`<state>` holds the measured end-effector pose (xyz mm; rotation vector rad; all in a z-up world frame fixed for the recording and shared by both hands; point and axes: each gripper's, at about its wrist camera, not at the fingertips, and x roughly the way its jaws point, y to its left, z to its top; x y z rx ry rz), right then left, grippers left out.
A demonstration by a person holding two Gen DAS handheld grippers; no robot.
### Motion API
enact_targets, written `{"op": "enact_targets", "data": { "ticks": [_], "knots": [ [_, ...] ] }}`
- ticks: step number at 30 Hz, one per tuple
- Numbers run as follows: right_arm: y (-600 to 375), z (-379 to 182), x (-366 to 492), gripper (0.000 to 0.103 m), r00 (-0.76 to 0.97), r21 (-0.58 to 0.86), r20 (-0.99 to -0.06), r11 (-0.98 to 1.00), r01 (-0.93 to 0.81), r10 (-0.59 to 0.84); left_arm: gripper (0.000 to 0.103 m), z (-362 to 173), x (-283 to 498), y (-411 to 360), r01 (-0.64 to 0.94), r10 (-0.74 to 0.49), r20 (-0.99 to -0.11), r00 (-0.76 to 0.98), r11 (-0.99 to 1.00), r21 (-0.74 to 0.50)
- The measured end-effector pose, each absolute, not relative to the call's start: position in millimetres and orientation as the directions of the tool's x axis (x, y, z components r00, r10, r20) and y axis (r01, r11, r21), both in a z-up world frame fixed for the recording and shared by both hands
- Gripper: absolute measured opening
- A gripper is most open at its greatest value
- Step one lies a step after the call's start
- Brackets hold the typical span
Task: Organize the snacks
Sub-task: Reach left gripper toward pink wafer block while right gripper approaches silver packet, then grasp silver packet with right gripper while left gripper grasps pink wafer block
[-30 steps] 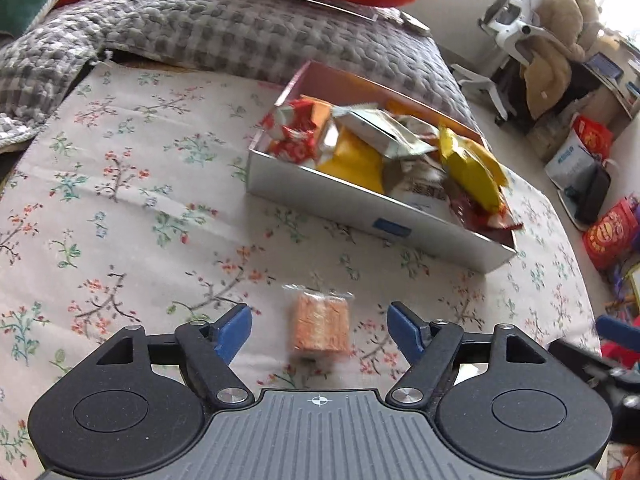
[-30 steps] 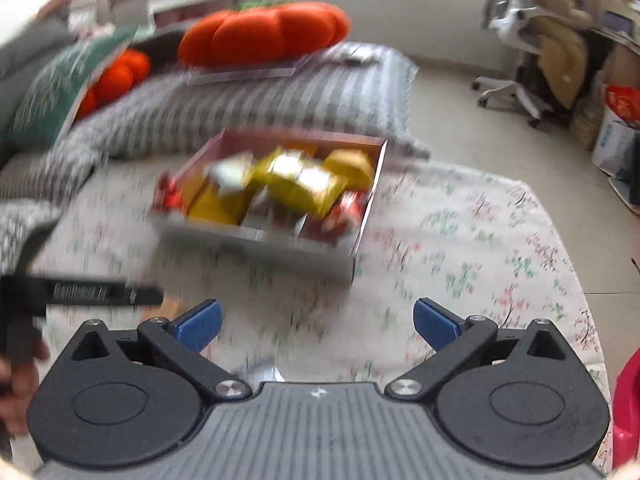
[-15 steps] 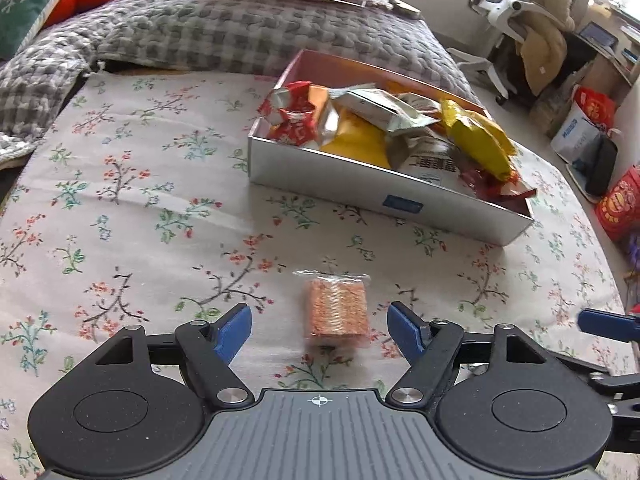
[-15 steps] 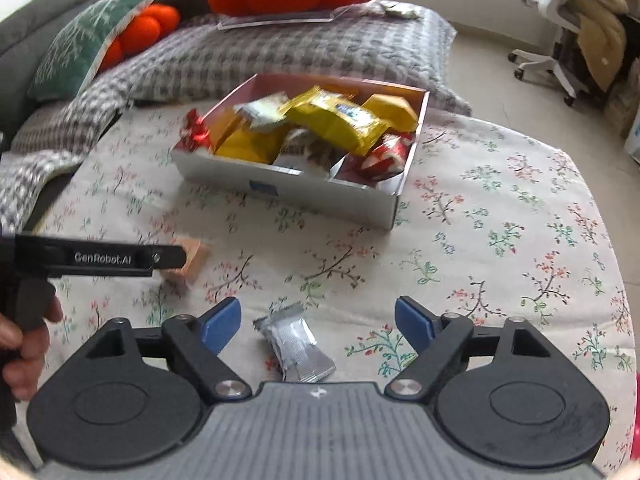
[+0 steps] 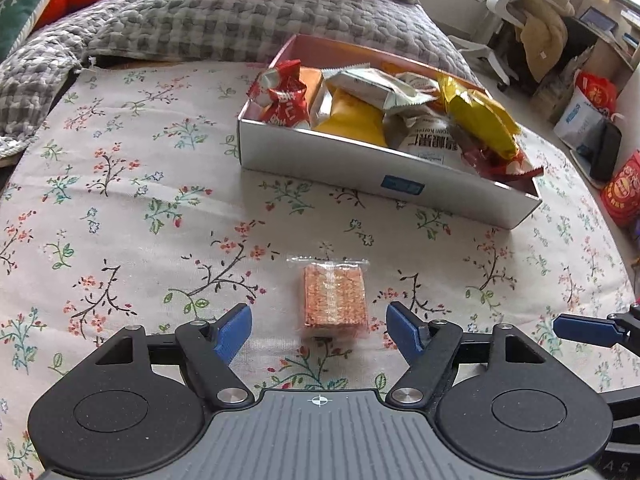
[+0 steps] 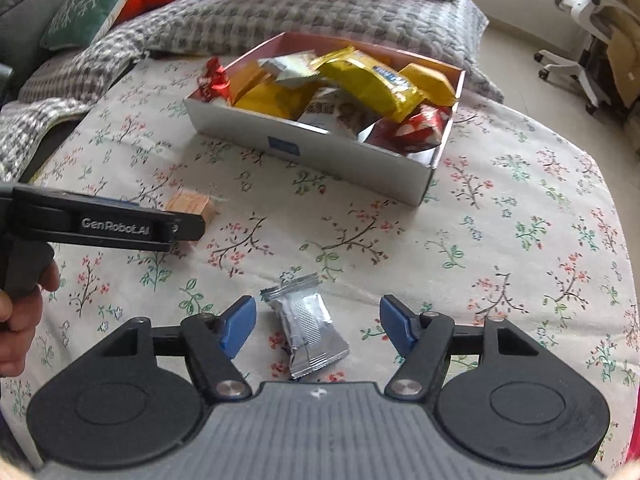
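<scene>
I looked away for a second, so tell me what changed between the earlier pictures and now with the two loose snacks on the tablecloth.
The right tongs came down over the silver packet, which now lies between their closing jaws, not yet gripped. The left tongs hover open around the orange cracker pack, as before. Both snacks lie on the floral tablecloth, and the snack box stayed put.

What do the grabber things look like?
Both tongs, left and right, are black plastic with bright blue fingertips, round discs, silver screws and a ribbed grey top. White lettering, GenRobot.AI, runs along the left tongs' side. No sleeve shows.
</scene>
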<state>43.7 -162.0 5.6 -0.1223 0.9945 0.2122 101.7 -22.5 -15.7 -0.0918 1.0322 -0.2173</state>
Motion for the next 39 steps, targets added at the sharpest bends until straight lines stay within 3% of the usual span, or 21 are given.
{"op": "enact_targets", "data": {
  "ticks": [5, 13, 22, 36, 39],
  "knots": [
    [-160, -2, 47, 0.060, 0.504, -0.017, -0.856, 0.970, -0.244, 0.112, 0.067, -20, 103, -24, 0.144, -0.219, -0.843, 0.492, 0.975, -0.169],
    [-156, -10, 49, 0.056, 0.487, -0.026, -0.867, 0.965, -0.260, 0.108, 0.043, -19, 102, -23, 0.158, -0.218, -0.836, 0.503, 0.975, -0.158],
    [-156, -15, 51, 0.050, 0.481, -0.012, -0.869, 0.965, -0.261, 0.119, 0.043, -19, 102, -23, 0.166, -0.223, -0.834, 0.505, 0.973, -0.160],
    [-160, -13, 52, 0.025, 0.485, 0.015, -0.863, 0.968, -0.249, 0.138, 0.043, -18, 102, -23, 0.165, -0.225, -0.834, 0.504, 0.973, -0.162],
    [-162, -13, 52, 0.024, 0.485, 0.028, -0.863, 0.970, -0.240, 0.144, 0.043, -18, 102, -23, 0.166, -0.225, -0.833, 0.505, 0.973, -0.162]
  ]
}}
